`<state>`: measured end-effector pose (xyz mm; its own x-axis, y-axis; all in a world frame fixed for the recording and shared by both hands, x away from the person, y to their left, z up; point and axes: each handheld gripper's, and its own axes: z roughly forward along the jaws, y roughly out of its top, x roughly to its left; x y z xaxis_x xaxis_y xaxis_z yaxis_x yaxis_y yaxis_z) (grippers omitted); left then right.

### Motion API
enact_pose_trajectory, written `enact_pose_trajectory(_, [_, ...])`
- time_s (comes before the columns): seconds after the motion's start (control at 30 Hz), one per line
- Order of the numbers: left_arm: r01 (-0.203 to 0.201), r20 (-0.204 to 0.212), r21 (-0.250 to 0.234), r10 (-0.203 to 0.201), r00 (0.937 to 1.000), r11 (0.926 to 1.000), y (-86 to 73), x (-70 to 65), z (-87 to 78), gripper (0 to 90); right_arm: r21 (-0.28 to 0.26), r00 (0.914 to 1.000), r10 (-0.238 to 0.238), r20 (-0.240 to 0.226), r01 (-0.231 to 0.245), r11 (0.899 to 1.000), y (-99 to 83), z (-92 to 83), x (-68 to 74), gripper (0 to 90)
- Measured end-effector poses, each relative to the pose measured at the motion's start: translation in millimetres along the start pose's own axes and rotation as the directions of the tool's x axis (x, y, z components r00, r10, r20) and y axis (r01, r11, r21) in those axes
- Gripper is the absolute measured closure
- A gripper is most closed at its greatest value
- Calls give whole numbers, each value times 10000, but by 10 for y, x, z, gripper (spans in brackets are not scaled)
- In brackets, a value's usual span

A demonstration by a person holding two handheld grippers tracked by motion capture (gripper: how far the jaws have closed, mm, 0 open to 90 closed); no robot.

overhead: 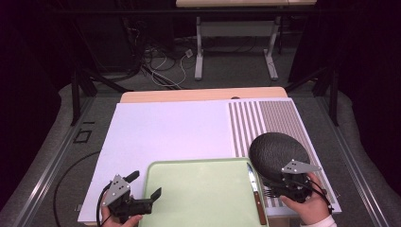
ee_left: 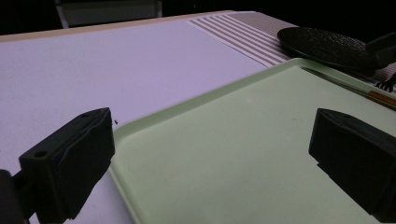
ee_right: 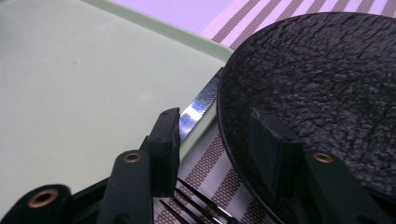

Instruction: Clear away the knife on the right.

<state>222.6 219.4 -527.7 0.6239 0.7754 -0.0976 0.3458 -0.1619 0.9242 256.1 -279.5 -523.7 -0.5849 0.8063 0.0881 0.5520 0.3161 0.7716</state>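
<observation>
Your left claw (overhead: pixel 144 187) sits at the near left corner of the surface (overhead: pixel 165 127), held in your left hand (overhead: pixel 118 220). Its jaws stand wide apart with nothing between them; in the left gripper view one jaw hangs over the white mat and the other over the green tray (ee_left: pixel 243 154), with the tray's left rim running between them.

The tray (overhead: pixel 203 194) lies at the near middle of the surface, on the white mat (overhead: pixel 165 127). Along its right edge lies a knife (overhead: pixel 256 194), the blade pointing to the far side and the wooden handle toward you. In the right gripper view the serrated blade (ee_right: pixel 198 105) lies on the tray's rim, just beside the plate.

To the right of the tray the mat turns striped (overhead: pixel 274 118), and there the black plate (overhead: pixel 279 153) rests, dark and rough in texture, close beside the tray's right edge.

Your right claw (overhead: pixel 288 182) is at the near edge of that plate, in your right hand (overhead: pixel 309 205). Its jaws are partly open and grip nothing: in the right gripper view one jaw stands over the plate's (ee_right: pixel 317 93) rim, the other over the striped mat beside the knife. The black tines of a fork (ee_right: pixel 196 203) lie on the stripes just under this claw, at the plate's near edge.
</observation>
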Motion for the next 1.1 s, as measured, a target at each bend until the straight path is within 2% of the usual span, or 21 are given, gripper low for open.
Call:
enact_pose_trajectory(0.07, [-13, 5, 5, 13, 10000, 10000, 0, -1, 0, 7, -139, 10000, 7, 64, -6, 9999, -9, -11, -32, 527])
enact_pose_trajectory(0.13, [-24, 6, 10, 24, 10000, 10000, 1, -2, 0, 6, -39, 9999, 145, 25, -145, 9999, -8, -31, -56, 524])
enact_pose_trajectory(0.17, [-27, 6, 10, 27, 10000, 10000, 1, -1, 0, 6, -162, 10000, 28, 76, -26, 9999, -12, -35, -84, 519])
enact_pose_trajectory(0.3, [-15, 5, -5, 15, 10000, 10000, 0, -1, -1, 6, 21, 9998, 187, 95, -188, 9998, -16, -81, -159, 508])
enact_pose_trajectory(0.4, [-25, 7, 1, 25, 10000, 10000, 1, -1, -1, 6, -53, 9993, 333, 183, -332, 9994, -35, -113, -205, 506])
enact_pose_trajectory(0.53, [-43, 7, 21, 43, 10000, 10000, 0, -3, 1, 6, -488, 9986, 388, 365, -370, 9981, -51, -168, -282, 436])
enact_pose_trajectory(0.63, [-73, -1, 43, 73, 10000, 10000, 1, 0, -2, 6, -983, 9985, 151, 528, -98, 9951, -52, -219, -336, 422])
enact_pose_trajectory(0.7, [-59, -9, 46, 59, 10000, 10000, 1, 0, -1, 6, -1138, 9979, 237, 610, -167, 9934, -55, -239, -364, 404])
enact_pose_trajectory(0.77, [-64, -1, 60, 64, 10000, 10000, 1, -1, -1, 6, -969, 9964, 523, 663, -458, 9942, -61, -264, -392, 390])
enact_pose_trajectory(0.87, [-74, -12, 63, 74, 10000, 10000, 1, -1, -2, 6, -913, 9927, 482, 1107, -382, 9951, -79, -284, -438, 360])
enact_pose_trajectory(1.1, [-66, -9, 38, 66, 10000, 10000, 2, 0, -8, 6, -964, 9828, 856, 1639, -704, 9929, -106, -324, -572, 220])
